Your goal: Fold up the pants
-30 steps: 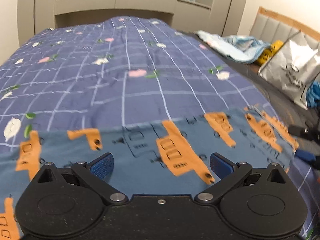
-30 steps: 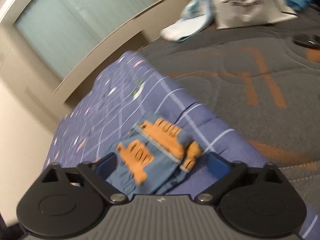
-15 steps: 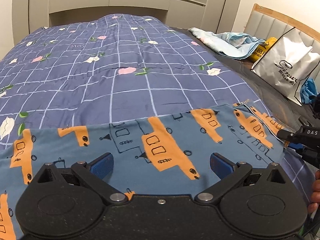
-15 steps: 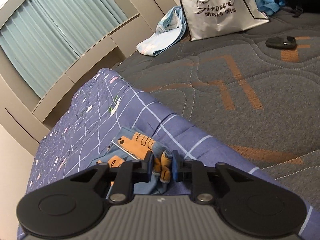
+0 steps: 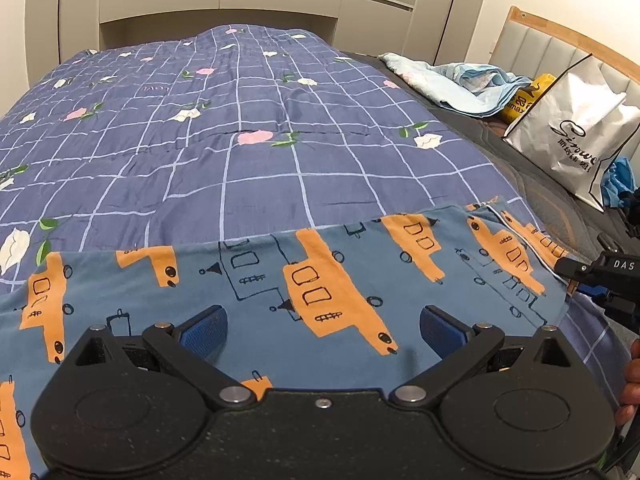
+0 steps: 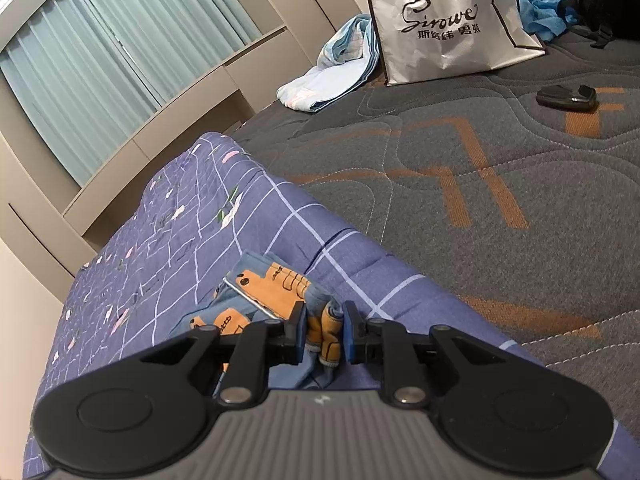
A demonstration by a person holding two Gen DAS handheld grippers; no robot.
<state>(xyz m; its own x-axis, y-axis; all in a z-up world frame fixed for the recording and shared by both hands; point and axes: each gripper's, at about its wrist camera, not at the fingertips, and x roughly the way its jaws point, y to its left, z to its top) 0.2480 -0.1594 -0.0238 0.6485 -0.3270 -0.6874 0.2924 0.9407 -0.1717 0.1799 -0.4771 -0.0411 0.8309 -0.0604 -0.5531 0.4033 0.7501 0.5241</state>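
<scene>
Blue pants (image 5: 320, 280) with orange digger prints lie spread flat across the near part of the checked quilt (image 5: 240, 140). My left gripper (image 5: 323, 330) is open just above the cloth, holding nothing. My right gripper (image 6: 323, 338) is shut on a bunched edge of the pants (image 6: 264, 284) at their right end, near the quilt's edge. The right gripper also shows at the right edge of the left wrist view (image 5: 600, 276), at the pants' right corner.
A grey mattress (image 6: 480, 160) lies bare to the right of the quilt. On it stand a white paper bag (image 6: 444, 20), a light blue cloth (image 6: 340, 72), and a small black device (image 6: 566, 96). Wardrobe and curtains are at the back.
My right gripper closed on the pants' bunched edge between one second and half a second ago and has held it since. The left gripper stays open over the cloth.
</scene>
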